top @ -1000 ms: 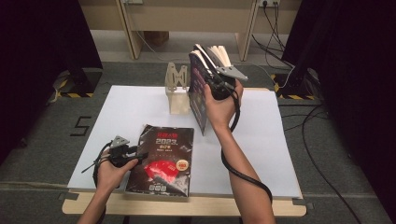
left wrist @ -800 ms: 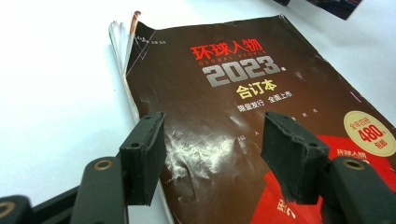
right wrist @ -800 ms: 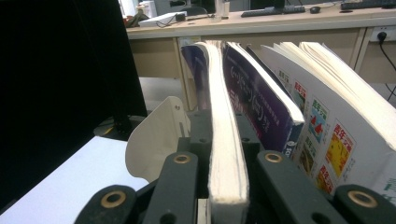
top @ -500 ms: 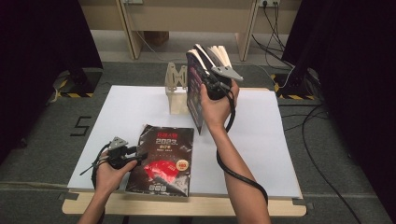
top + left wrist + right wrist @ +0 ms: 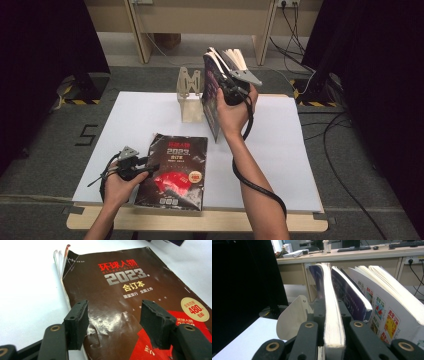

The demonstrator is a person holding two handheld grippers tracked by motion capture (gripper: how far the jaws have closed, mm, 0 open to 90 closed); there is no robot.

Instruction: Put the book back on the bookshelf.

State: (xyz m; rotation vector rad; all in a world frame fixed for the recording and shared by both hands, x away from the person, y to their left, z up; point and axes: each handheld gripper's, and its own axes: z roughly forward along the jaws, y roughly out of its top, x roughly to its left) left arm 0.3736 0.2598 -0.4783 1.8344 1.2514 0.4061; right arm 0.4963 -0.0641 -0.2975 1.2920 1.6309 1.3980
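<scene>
Shelving an upright book (image 5: pixel 212 95) beside the bookend (image 5: pixel 189 102), right gripper (image 5: pixel 232 90) clamped on it.
Next, judging by this: settle it against the stand; left gripper (image 5: pixel 145 167) hovers wide over the flat magazine (image 5: pixel 175 170) on the table (image 5: pixel 280 145).

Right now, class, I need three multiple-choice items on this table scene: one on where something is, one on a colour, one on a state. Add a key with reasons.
1. Where does the dark magazine lie?
A. Flat on the white table top, by its near edge
B. In the book stand
C. On the floor

2. What colour is the large year number on that magazine's cover?
A. Green
B. Silver-grey
C. Blue

3. What is the state of the right gripper?
A. Open above the table
B. Shut on nothing
C. Shut on an upright book

Key: 1 A, the high view shows it flat near the front edge, by the left gripper. 2 B, the left gripper view shows grey digits under red characters. 3 C, the right gripper view shows both jaws pressed against the book's page block.
</scene>
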